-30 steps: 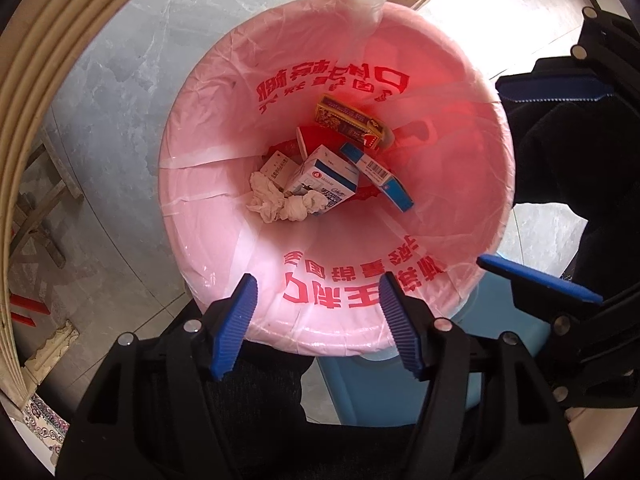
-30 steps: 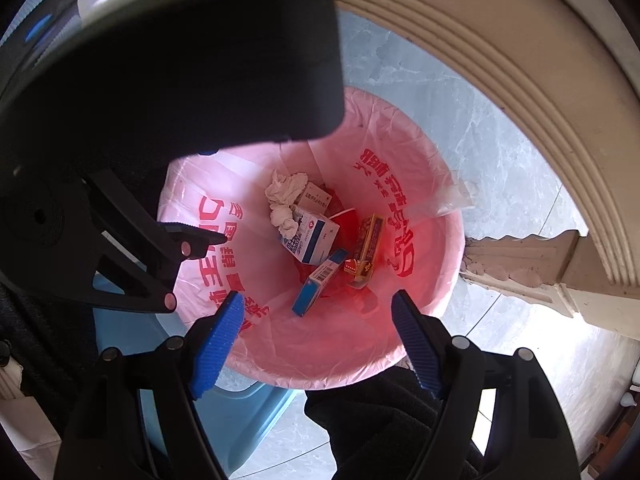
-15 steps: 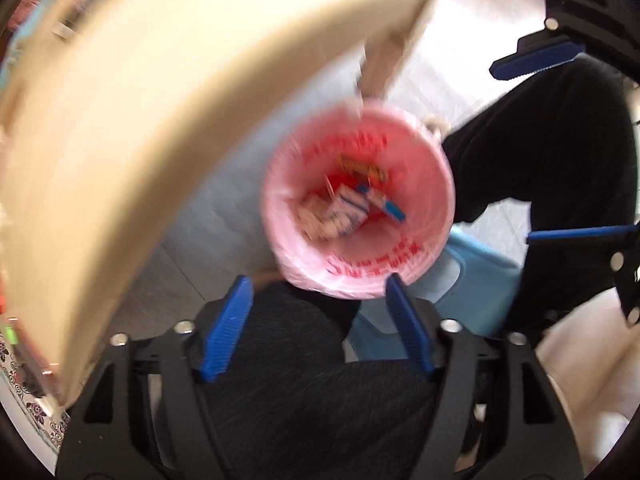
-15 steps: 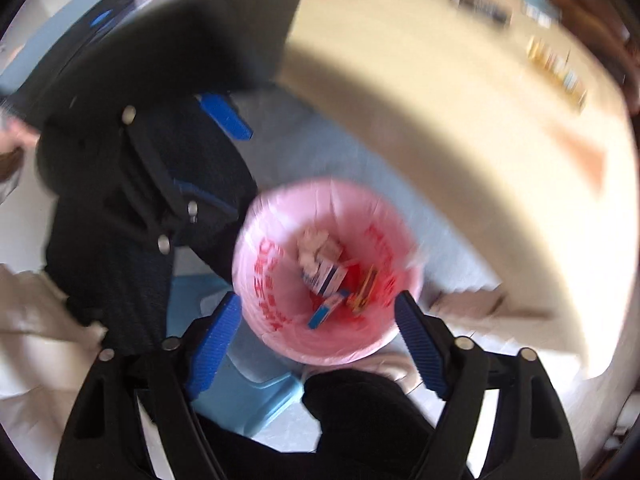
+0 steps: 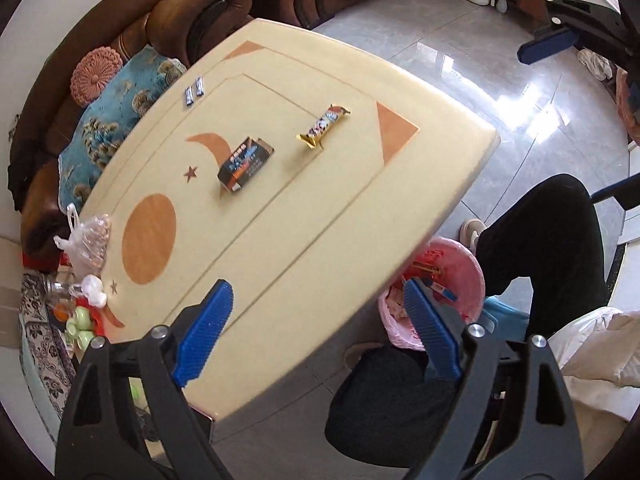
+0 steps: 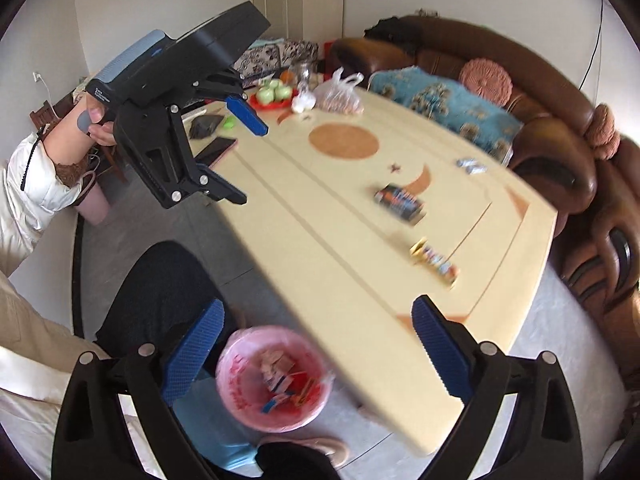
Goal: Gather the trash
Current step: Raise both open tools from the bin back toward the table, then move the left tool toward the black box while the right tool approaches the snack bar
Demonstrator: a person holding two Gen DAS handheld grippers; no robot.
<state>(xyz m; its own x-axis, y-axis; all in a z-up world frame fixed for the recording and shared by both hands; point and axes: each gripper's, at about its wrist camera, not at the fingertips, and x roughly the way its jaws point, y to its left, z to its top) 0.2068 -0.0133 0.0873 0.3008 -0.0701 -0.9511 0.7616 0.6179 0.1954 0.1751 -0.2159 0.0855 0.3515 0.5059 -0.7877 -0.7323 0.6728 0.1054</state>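
Jaws on my left gripper (image 5: 316,334) and right gripper (image 6: 318,350) opening, nothing between them. Between pickups: dark box (image 5: 245,164) mid-surface, candy wrapper (image 5: 323,125) nearer the far edge. Pink bin (image 6: 274,384) on floor below near corner. Next: reach one, grab.

Box (image 5: 245,164) and wrapper (image 5: 323,125) on table (image 5: 320,216), bin (image 5: 448,280) below its edge

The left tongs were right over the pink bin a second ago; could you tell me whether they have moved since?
Yes. The left tongs rose away from the pink bin, now small beside the table; jaws opening, empty.
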